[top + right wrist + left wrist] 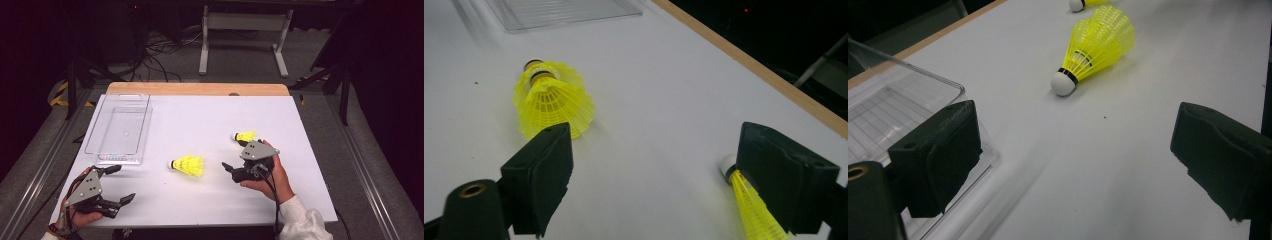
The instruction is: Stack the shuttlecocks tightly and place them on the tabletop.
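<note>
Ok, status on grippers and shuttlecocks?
Left gripper open, empty. Right gripper open, empty, between near shuttlecock and far shuttlecock. Clear tray empty. Nothing blocking.

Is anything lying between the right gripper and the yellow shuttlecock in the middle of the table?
Nothing visible does. The right gripper has open jaws pointing toward the middle shuttlecock, with bare white table between them. The second shuttlecock lies off to the far side, out of that path.

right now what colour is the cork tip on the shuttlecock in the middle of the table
White, with a black band behind it, on the middle shuttlecock; clearest in the left gripper view.
</note>
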Motion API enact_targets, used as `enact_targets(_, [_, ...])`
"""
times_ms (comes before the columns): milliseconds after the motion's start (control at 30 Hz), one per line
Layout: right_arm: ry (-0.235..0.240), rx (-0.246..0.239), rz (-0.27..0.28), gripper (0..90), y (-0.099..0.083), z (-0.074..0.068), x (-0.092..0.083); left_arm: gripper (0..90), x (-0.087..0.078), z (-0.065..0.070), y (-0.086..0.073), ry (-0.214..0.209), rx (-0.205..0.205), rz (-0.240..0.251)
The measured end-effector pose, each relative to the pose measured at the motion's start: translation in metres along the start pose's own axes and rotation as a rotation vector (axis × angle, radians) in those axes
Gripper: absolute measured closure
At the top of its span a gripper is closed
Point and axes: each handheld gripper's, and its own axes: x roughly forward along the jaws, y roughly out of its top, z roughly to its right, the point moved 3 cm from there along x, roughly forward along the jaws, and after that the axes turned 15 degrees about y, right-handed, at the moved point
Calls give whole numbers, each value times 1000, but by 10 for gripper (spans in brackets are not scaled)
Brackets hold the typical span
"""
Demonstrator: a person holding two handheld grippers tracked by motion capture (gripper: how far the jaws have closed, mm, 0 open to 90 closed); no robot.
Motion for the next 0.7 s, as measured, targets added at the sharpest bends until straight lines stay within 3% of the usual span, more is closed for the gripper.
enact_targets(700, [-88,97,-16,170,-23,34,-11,68,0,0,0,0,0,6])
